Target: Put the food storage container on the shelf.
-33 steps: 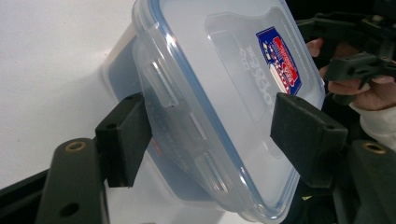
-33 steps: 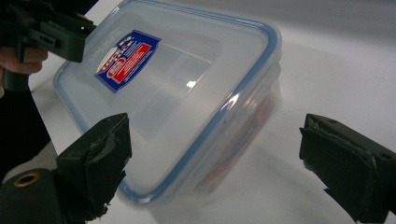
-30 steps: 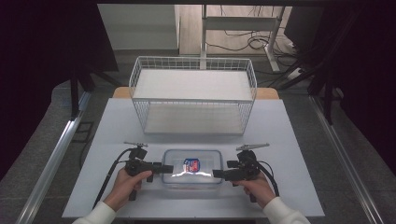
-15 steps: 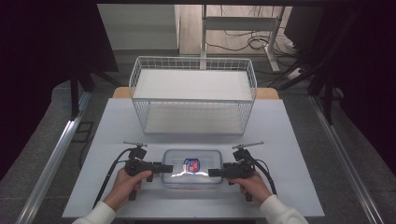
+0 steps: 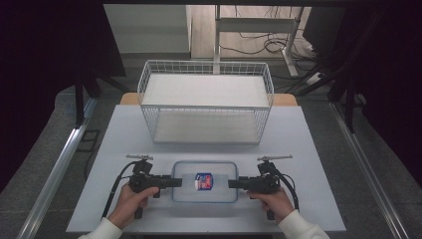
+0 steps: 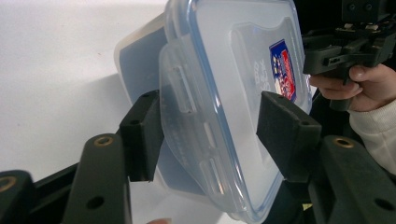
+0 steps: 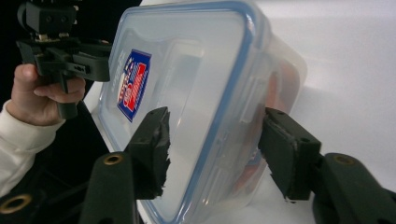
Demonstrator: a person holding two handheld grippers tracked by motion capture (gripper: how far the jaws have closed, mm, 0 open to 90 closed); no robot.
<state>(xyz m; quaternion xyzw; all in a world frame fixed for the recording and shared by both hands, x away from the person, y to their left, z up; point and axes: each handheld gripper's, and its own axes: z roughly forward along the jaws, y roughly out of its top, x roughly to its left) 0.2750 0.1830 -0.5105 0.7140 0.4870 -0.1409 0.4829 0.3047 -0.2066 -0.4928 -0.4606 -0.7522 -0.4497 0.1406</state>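
Note:
A clear plastic container [image 5: 219, 174] with a blue-sealed lid and a red and blue sticker [image 5: 203, 181] lies near the front of the white table [image 5: 124, 134]. My left gripper [image 5: 178, 182] is at its left short end and my right gripper [image 5: 231, 183] at its right short end. In the left gripper view the container [image 6: 233, 70] has its end latch flap between my open jaws [image 6: 210, 126]. In the right gripper view the container [image 7: 196, 70] shows something red inside, and its lid rim and end wall lie between my open jaws [image 7: 215, 144].
A white wire basket [image 5: 206, 106] stands at the back middle of the table. Bare table lies between the basket and the container, and to both sides. Dark curtains and metal rails flank the table.
My right gripper has moved left, closer in on the container's right end. The left gripper and the container have stayed in place.

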